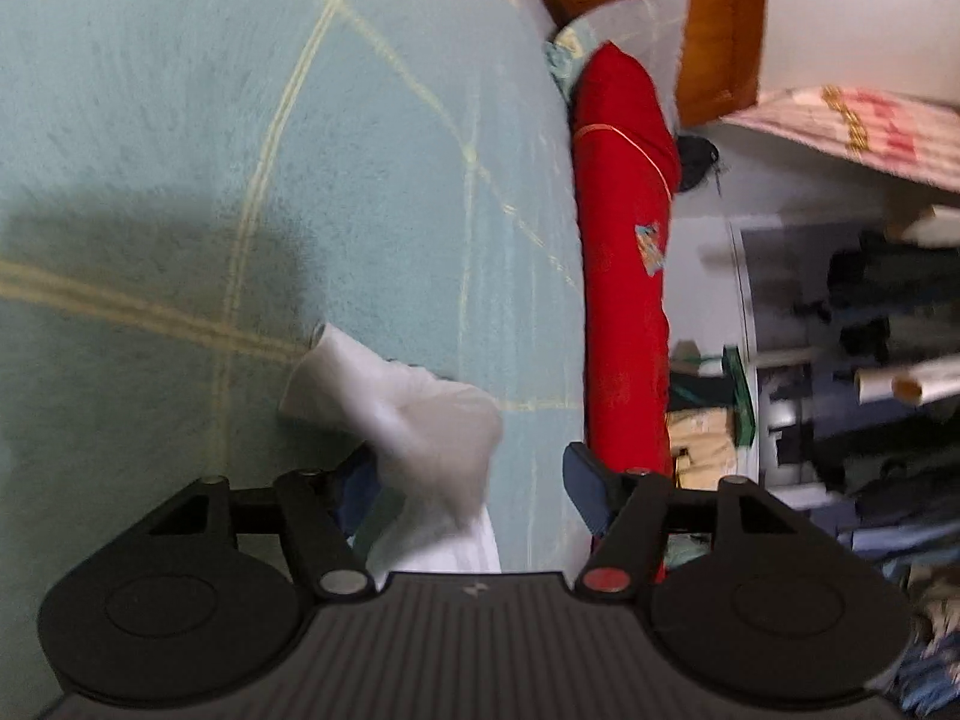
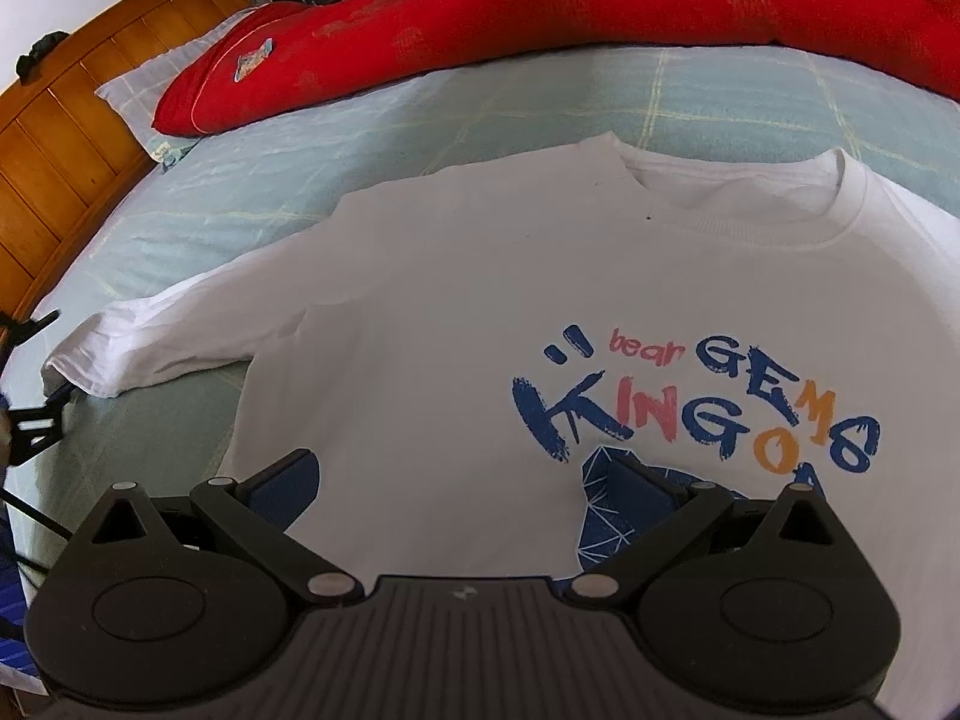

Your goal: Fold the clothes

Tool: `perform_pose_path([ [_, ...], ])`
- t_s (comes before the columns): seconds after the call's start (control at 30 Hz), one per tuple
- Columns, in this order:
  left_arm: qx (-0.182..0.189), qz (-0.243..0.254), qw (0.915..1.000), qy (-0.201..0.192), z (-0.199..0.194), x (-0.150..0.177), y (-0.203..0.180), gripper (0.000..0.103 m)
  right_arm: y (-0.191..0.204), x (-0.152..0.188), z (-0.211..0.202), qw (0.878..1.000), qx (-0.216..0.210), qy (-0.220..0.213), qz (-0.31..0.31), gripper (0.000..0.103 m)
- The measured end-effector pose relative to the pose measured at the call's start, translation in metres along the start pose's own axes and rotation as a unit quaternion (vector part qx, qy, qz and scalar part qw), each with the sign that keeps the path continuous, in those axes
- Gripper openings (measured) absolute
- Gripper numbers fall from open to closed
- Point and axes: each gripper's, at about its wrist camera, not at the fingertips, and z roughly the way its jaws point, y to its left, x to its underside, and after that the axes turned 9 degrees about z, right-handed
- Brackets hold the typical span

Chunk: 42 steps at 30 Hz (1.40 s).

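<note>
A white T-shirt (image 2: 450, 312) with a blue, pink and orange print lies flat, front up, on the pale green checked bedsheet (image 2: 252, 192). Its collar points away from me. My right gripper (image 2: 462, 480) is open just over the shirt's lower front, one blue pad on each side and nothing pinched. The shirt's left sleeve (image 2: 156, 342) is spread out sideways. In the rolled left wrist view, that white sleeve (image 1: 420, 420) sits blurred between the wide-apart fingers of my open left gripper (image 1: 474, 480), close to the left pad, with a gap to the right pad.
A long red bolster (image 2: 540, 6) runs along the bed's far side behind the shirt. A wooden headboard (image 2: 60, 138) and a pale pillow (image 2: 138, 90) are at the left. Beyond the bolster (image 1: 624, 240), the left wrist view shows cluttered shelves (image 1: 870, 360).
</note>
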Motion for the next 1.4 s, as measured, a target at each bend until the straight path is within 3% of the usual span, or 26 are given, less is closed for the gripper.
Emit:
perform_pose_path([
  [0.1, 0.011, -0.025, 0.9992, -0.029, 0.008, -0.007, 0.004, 0.065, 0.001, -0.001, -0.001, 1.000, 0.001, -0.001, -0.001, 0.103],
  [0.33, 0.024, 0.023, 0.9937, -0.107, -0.018, -0.040, -0.020, 0.065, 0.003, -0.001, -0.003, 1.000, 0.005, -0.004, -0.005, 0.103],
  [0.4, 0.010, 0.053, 0.9914, -0.119, -0.028, -0.053, -0.029, 0.065, 0.004, -0.001, -0.003, 1.000, 0.007, -0.004, -0.006, 0.103],
  [0.5, -0.054, 0.124, 0.9811, -0.138, -0.041, -0.067, -0.049, 0.065, 0.005, -0.002, -0.002, 1.000, 0.009, -0.004, -0.006, 0.103],
  [0.57, -0.107, 0.199, 0.9652, -0.131, -0.040, -0.067, -0.069, 0.065, 0.006, -0.003, -0.001, 1.000, 0.010, -0.003, -0.006, 0.103],
  [0.63, -0.135, 0.278, 0.9458, -0.100, -0.031, -0.058, -0.088, 0.065, 0.006, -0.002, 0.001, 1.000, 0.014, -0.002, -0.008, 0.103],
  [0.73, -0.151, 0.409, 0.8995, -0.024, -0.001, -0.023, -0.111, 0.065, 0.008, -0.001, 0.004, 1.000, 0.023, 0.000, -0.014, 0.103],
  [0.87, -0.154, 0.530, 0.8314, 0.062, 0.040, 0.030, -0.119, 0.065, 0.012, 0.000, 0.009, 0.999, 0.036, 0.003, -0.026, 0.103],
  [0.9, -0.155, 0.540, 0.8239, 0.072, 0.045, 0.036, -0.115, 0.065, 0.013, 0.000, 0.009, 0.999, 0.038, 0.004, -0.028, 0.103],
  [0.97, -0.169, 0.542, 0.8192, 0.085, 0.050, 0.039, -0.102, 0.065, 0.013, 0.001, 0.009, 0.999, 0.042, 0.005, -0.033, 0.103],
  [1.07, -0.215, 0.546, 0.8051, 0.084, 0.045, 0.023, -0.084, 0.066, 0.011, 0.001, 0.007, 0.999, 0.037, 0.003, -0.032, 0.103],
  [1.17, -0.230, 0.526, 0.8127, 0.101, 0.035, 0.004, -0.086, 0.060, 0.009, 0.002, 0.004, 0.999, 0.032, 0.002, -0.030, 0.103],
  [1.23, -0.239, 0.532, 0.8037, 0.117, 0.040, 0.012, -0.106, 0.056, 0.007, 0.002, 0.003, 0.999, 0.031, -0.001, -0.025, 0.103],
  [1.27, -0.226, 0.540, 0.8009, 0.127, 0.043, 0.020, -0.118, 0.057, 0.008, 0.002, 0.001, 0.999, 0.031, -0.004, -0.026, 0.103],
  [1.33, -0.157, 0.564, 0.7940, 0.162, 0.054, 0.049, -0.149, 0.061, 0.011, 0.001, -0.003, 0.999, 0.032, -0.012, -0.030, 0.103],
  [1.4, -0.087, 0.588, 0.7782, 0.202, 0.069, 0.085, -0.176, 0.065, 0.016, 0.000, -0.009, 0.998, 0.032, -0.023, -0.046, 0.103],
])
